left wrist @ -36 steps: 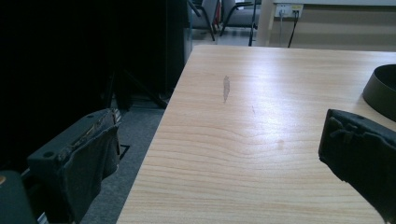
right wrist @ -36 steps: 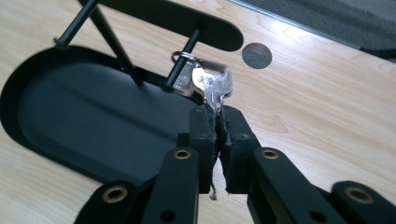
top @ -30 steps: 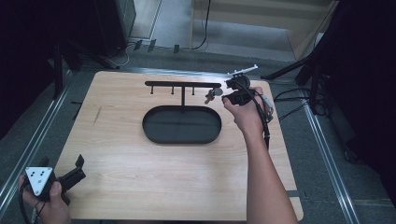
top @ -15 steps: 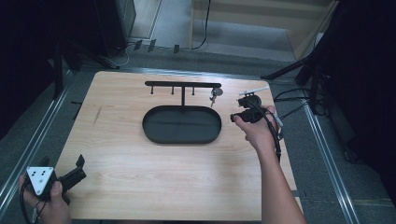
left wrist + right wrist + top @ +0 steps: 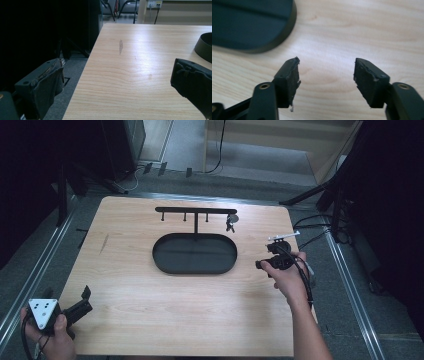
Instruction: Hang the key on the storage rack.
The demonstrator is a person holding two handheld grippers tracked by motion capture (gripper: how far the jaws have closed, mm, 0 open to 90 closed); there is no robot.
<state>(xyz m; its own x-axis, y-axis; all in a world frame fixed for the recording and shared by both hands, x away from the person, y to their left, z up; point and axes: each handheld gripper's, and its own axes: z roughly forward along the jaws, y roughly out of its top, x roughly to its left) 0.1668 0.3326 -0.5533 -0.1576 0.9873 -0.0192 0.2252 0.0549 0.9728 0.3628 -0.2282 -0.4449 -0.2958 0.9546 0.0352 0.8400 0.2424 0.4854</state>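
A bunch of keys (image 5: 230, 223) hangs from the right end of a black T-shaped hook rack (image 5: 196, 211). The rack rises from a black oval tray (image 5: 195, 271) in the middle of the wooden table (image 5: 150, 320). My right gripper (image 5: 263, 258) is held just right of the tray, low over the wood, apart from the keys. In the right gripper view it (image 5: 327, 67) stands open with nothing between the jaws, and the tray's rim (image 5: 287, 27) lies at upper left. My left gripper (image 5: 88, 300) rests at the table's near left corner, open (image 5: 117, 75) and empty.
The table's left edge (image 5: 82, 75) drops to a grey floor with dark stands. Metal rails (image 5: 350, 290) run along both sides of the table. Cables (image 5: 315, 227) lie off its far right corner. The tray's wall (image 5: 203, 46) shows at the right of the left gripper view.
My right gripper has let go of the keys, which now hang on the rack. It has drawn back toward me, right of the tray. The left gripper has not moved.
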